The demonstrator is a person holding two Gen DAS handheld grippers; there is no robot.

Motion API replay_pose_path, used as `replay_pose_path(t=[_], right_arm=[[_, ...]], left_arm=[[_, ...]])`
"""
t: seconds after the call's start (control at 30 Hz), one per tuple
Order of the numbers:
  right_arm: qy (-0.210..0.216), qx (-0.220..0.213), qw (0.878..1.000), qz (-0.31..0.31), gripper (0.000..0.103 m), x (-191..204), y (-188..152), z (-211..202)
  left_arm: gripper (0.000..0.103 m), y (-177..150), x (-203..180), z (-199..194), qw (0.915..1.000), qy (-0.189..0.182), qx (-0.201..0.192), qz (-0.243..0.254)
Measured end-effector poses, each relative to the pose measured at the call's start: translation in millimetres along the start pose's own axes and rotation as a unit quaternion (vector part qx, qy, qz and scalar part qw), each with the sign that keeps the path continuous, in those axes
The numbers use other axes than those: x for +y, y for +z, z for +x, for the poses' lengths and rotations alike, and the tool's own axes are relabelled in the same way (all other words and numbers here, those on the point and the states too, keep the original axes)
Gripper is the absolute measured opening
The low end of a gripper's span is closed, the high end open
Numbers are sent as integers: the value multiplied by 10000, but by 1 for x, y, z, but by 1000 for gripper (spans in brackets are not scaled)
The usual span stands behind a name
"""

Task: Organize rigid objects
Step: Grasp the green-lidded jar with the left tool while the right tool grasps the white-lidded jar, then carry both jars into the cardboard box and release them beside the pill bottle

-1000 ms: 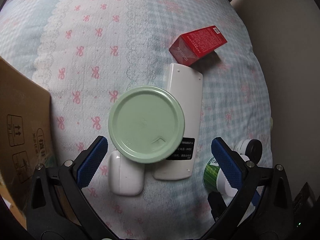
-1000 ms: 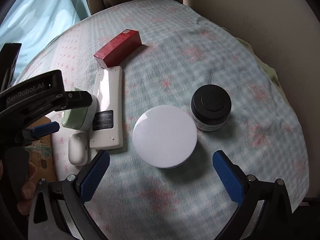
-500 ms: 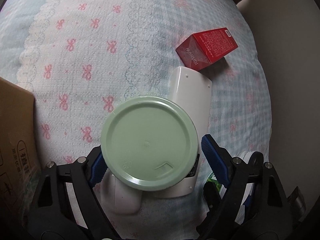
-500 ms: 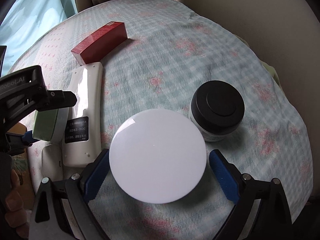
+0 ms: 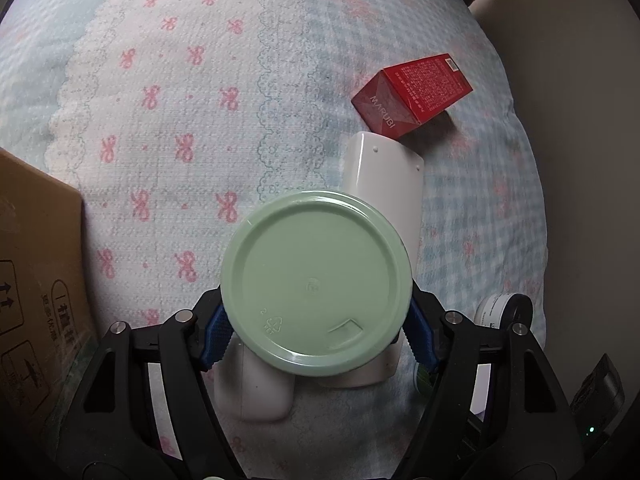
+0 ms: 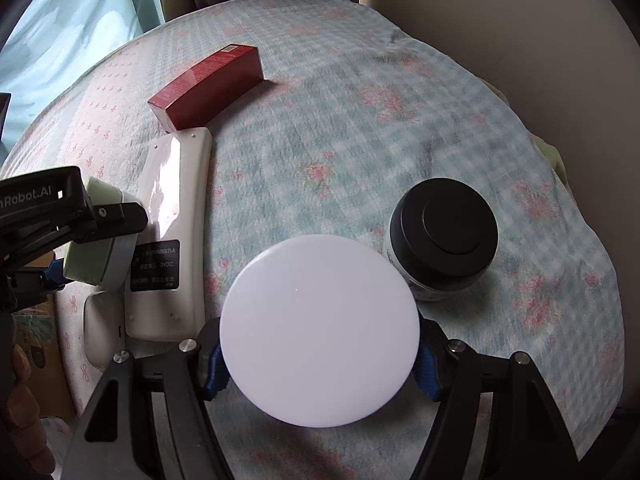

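Observation:
A jar with a pale green lid [image 5: 316,284] stands between the blue pads of my left gripper [image 5: 318,340]. Its jaws are closing, and the pads touch the jar's sides under the lid. The right wrist view shows the same green jar [image 6: 100,240] at the left, inside the left gripper's black frame. Between the pads of my right gripper [image 6: 320,368] stands a jar with a white lid [image 6: 320,312]; these jaws are closing too, and the pads lie against its sides. Both jars rest on a patterned cloth [image 5: 180,100].
A white remote [image 5: 384,176] lies face down beside the green jar, with a red carton [image 5: 412,96] beyond it. A white earbud case [image 5: 256,392] sits under the lid's near edge. A black-lidded jar [image 6: 444,232] stands right of the white jar. A cardboard box [image 5: 36,280] is at the left.
Both grippers have come down over their jars and narrowed from wide open until the pads reach the jars' sides. The jars now fill more of each view.

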State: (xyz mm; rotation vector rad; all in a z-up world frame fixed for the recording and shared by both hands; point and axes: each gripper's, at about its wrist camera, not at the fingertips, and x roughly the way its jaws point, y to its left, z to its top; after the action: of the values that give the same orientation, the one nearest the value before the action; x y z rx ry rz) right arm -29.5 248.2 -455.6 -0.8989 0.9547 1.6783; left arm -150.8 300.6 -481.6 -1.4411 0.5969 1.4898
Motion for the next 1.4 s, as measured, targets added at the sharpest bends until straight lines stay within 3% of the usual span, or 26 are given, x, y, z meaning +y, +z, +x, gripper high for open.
replay_pose_path(t=[0.4,0.77,1.07,1.4], right_arm=[[72,-171,9998,-92,67,6,10,-21],[82,-714,9972,-224,67,14,38,-89],[219,-1166,9908,-647,67,55,57,-176],[895,-1241,9804,-1238,67,152,56,-240]], left_arm=[[69,6,-22,-42,9984,-159,-364,398],[69,3,-18,-140,9930,-128,-984,645],[69,-7,29,-248,9868,5,-1561,433],[69,-43,134,-342,9826,511,-1781,161]])
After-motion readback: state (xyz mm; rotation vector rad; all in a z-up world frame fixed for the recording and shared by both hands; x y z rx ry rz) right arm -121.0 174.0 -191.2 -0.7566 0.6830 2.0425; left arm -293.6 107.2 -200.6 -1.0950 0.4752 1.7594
